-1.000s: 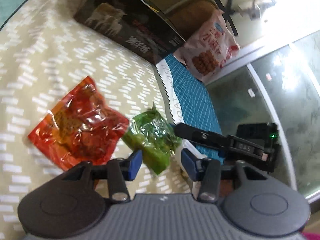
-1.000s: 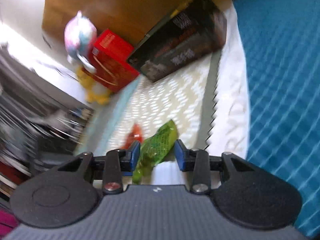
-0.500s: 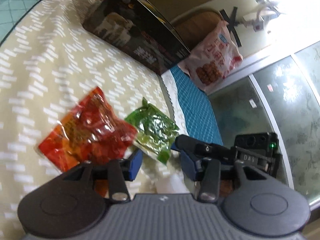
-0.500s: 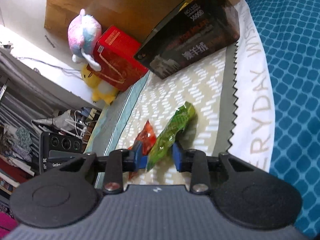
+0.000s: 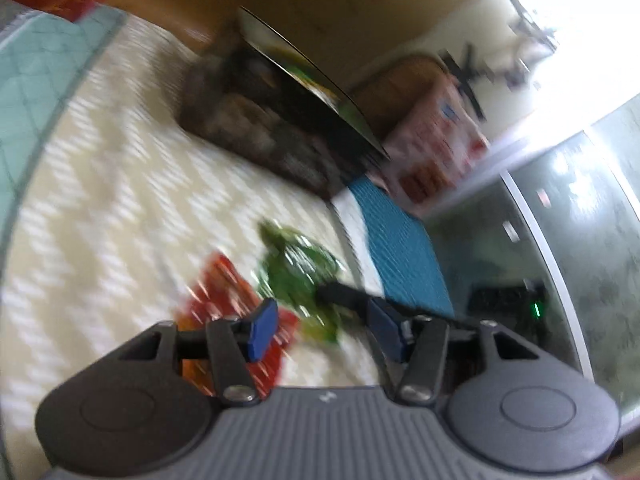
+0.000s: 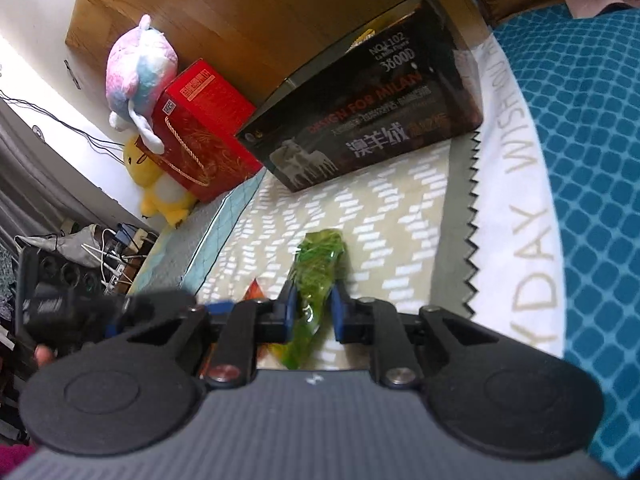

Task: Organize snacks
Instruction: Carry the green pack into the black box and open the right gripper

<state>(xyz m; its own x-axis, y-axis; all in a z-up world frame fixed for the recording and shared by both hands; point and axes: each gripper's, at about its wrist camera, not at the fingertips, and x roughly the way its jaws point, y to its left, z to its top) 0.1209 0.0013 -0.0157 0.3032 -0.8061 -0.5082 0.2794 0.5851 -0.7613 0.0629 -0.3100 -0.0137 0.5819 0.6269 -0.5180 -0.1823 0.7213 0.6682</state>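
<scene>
right wrist view, right hand-held gripper (image 6: 313, 316) closing on green snack packet (image 6: 316, 280), left hand-held gripper (image 5: 324, 332) opening, empty

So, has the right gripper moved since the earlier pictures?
Yes. The right gripper has moved left: in the left wrist view its finger now lies past the white border strip, over the green snack packet. Its jaws are closing on it.
</scene>
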